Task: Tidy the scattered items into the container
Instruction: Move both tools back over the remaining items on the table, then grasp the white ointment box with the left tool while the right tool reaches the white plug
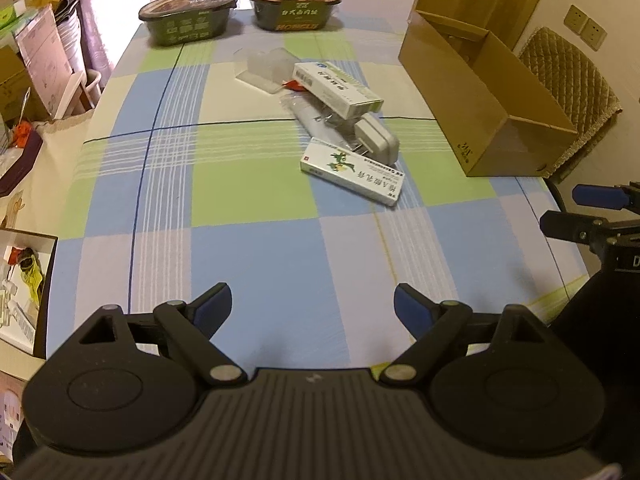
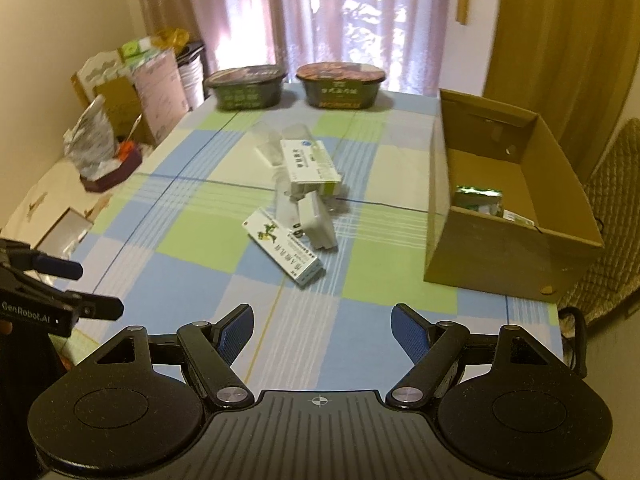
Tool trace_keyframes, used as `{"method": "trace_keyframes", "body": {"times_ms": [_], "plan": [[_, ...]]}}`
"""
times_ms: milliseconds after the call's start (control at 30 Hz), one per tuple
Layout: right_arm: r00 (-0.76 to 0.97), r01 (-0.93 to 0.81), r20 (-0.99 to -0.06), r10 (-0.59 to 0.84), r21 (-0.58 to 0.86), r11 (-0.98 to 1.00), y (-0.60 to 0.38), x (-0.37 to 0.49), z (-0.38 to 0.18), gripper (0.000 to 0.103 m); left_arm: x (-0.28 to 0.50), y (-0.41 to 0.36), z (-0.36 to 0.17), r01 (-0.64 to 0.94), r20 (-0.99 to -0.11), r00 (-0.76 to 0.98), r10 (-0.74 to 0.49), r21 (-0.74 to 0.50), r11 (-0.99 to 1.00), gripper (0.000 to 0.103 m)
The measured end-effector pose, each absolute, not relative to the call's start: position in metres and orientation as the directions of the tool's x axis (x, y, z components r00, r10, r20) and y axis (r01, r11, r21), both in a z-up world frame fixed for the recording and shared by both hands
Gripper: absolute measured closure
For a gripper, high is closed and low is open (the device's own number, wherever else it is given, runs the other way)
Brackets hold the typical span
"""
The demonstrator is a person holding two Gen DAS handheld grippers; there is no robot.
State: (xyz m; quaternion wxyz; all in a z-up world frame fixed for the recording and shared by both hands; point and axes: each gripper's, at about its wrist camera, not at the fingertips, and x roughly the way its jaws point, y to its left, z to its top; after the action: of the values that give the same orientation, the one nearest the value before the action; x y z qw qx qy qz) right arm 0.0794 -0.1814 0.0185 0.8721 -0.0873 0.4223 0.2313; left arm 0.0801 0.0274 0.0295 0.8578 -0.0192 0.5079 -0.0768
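A counter (image 1: 256, 248) under a blue, green and white checked cloth stands before a curtained window. At its middle lies the scattered pile: a white box with a green plant print (image 1: 352, 171) nearest the cameras, a grey plug adapter (image 1: 378, 138) touching its far side, a long grey item in clear wrap (image 1: 316, 120) under both, and a second white-and-green box (image 1: 336, 88) resting tilted on top of that wrap. Behind them sits a clear plastic tray (image 1: 268, 68). On the right of the counter stands an open cardboard box (image 2: 516, 216), well apart from the pile; the right wrist view shows a green packet (image 2: 478, 196) already lying inside it. Two dark noodle bowls (image 1: 188, 18) (image 1: 294, 4) stand side by side at the far edge, near the curtain.

The left gripper (image 1: 312, 304) hovers low over the near part of the counter, level and aimed at the pile, its blue-padded fingers (image 1: 216, 306) spread wide and holding nothing. The right gripper (image 2: 322, 330) sits just beside it at a similar height, pointed between the pile and the cardboard box, fingers (image 2: 408, 334) likewise spread and empty. Each gripper shows at the edge of the other's view. A quilted chair (image 1: 572, 80) stands behind the box, and cartons and bags crowd the left wall.
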Motion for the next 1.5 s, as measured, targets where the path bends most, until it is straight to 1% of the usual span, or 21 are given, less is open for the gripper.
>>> {"method": "trace_keyframes", "body": {"times_ms": [267, 467, 800, 1067, 1200, 1367, 1500], "plan": [[0.523, -0.495, -0.787, 0.326, 0.032, 0.869, -0.177, 0.092, 0.01, 0.021, 0.093, 0.025, 0.018, 0.08, -0.873, 0.462, -0.157, -0.136, 0.988, 0.017], [0.509, -0.511, -0.792, 0.337, 0.036, 0.859, -0.174, 0.112, 0.006, 0.021, 0.109, 0.013, 0.001, 0.031, -0.873, 0.456, -0.174, -0.18, 0.983, 0.017], [0.46, -0.569, -0.805, 0.374, 0.057, 0.821, -0.164, 0.168, 0.001, 0.021, 0.148, -0.012, -0.036, -0.089, -0.853, 0.474, -0.218, -0.293, 0.952, 0.018], [0.443, -0.582, -0.806, 0.393, 0.074, 0.81, -0.159, 0.219, -0.008, 0.022, 0.188, -0.03, -0.064, -0.164, -0.839, 0.5, -0.212, -0.333, 0.929, 0.022], [0.441, -0.588, -0.808, 0.39, 0.068, 0.806, -0.157, 0.237, -0.014, 0.022, 0.21, -0.038, -0.078, -0.192, -0.832, 0.505, -0.23, -0.368, 0.91, 0.023], [0.443, -0.581, -0.809, 0.386, 0.069, 0.811, -0.156, 0.252, -0.02, 0.022, 0.235, -0.045, -0.095, -0.21, -0.845, 0.487, -0.223, -0.361, 0.909, 0.026], [0.433, -0.58, -0.817, 0.38, 0.07, 0.811, -0.154, 0.259, -0.027, 0.022, 0.244, -0.041, -0.101, -0.2, -0.861, 0.468, -0.198, -0.322, 0.926, 0.026]]}}
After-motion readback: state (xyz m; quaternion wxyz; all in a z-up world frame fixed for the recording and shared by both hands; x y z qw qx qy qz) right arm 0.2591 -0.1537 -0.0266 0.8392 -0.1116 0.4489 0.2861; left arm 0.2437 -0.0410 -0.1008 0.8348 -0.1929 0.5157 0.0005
